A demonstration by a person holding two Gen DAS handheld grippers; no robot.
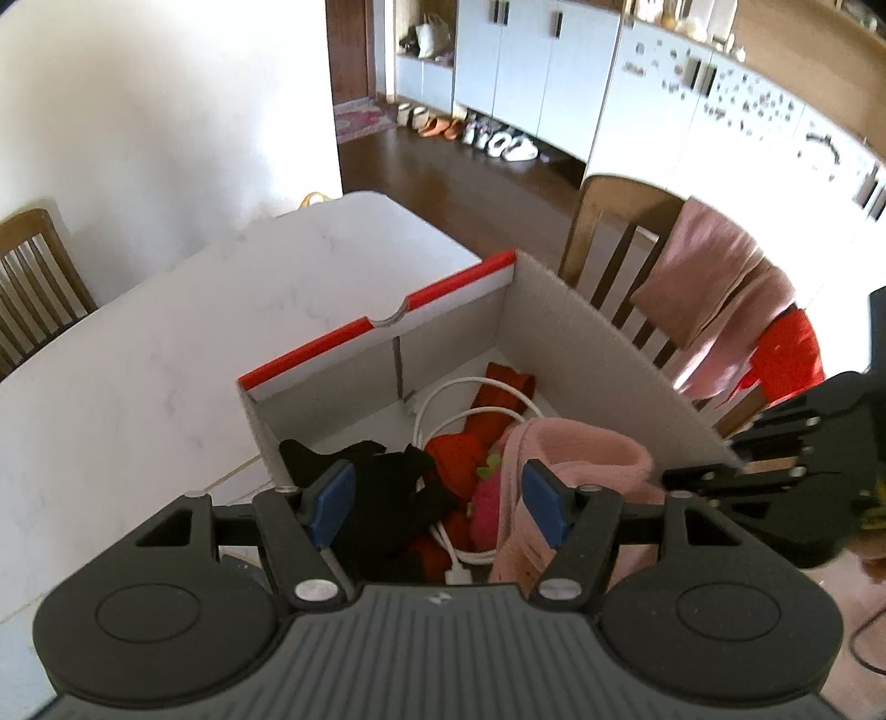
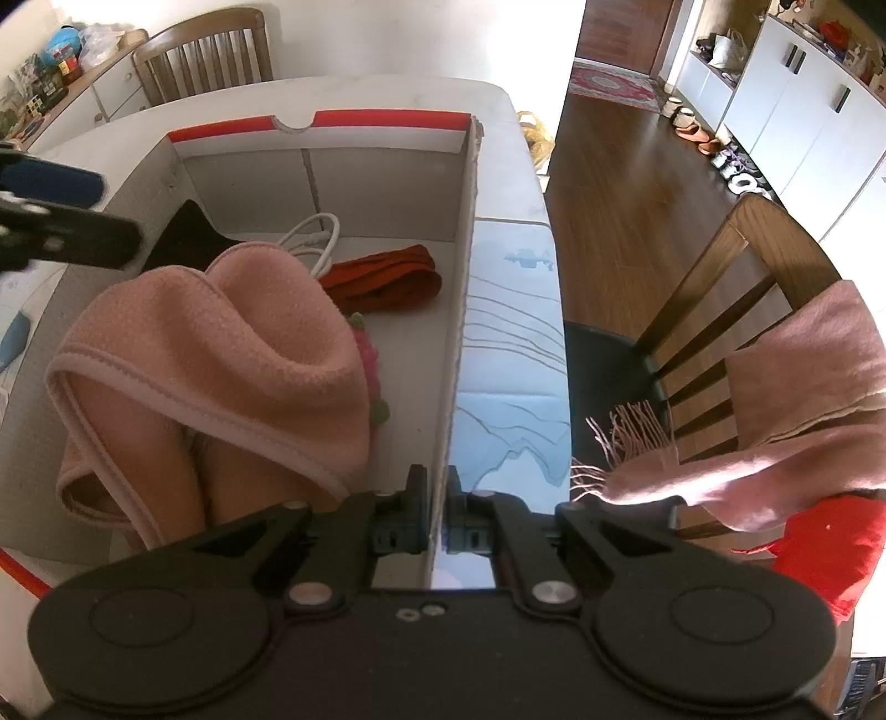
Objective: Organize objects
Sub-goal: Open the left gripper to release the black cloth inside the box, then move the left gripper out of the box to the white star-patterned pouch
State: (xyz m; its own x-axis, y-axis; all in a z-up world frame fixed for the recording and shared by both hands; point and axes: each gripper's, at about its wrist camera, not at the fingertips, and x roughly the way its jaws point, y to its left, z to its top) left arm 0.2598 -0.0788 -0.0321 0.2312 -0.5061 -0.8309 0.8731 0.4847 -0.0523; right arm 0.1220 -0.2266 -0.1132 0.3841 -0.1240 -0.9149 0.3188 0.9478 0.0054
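A white cardboard box with a red rim (image 1: 581, 338) (image 2: 462, 232) stands on the white table. In it lie a pink towel (image 1: 581, 454) (image 2: 221, 354), a black cloth (image 1: 387, 487) (image 2: 188, 232), red cloth (image 1: 498, 387) (image 2: 387, 277), a white cable (image 1: 443, 410) (image 2: 315, 232) and a pink strawberry toy (image 1: 487, 498) (image 2: 368, 354). My left gripper (image 1: 437, 504) is open and empty above the box's near end. My right gripper (image 2: 437, 515) is shut on the box's right wall; it also shows in the left wrist view (image 1: 775, 459).
The white marble table (image 1: 166, 343) (image 2: 515, 354) extends left and beyond the box. A wooden chair (image 1: 620, 243) (image 2: 731, 288) draped with a pink scarf (image 1: 714, 288) (image 2: 775, 421) and red cloth (image 1: 786, 354) (image 2: 830, 548) stands by the table's right edge. Another chair (image 2: 205, 50) is at the far side.
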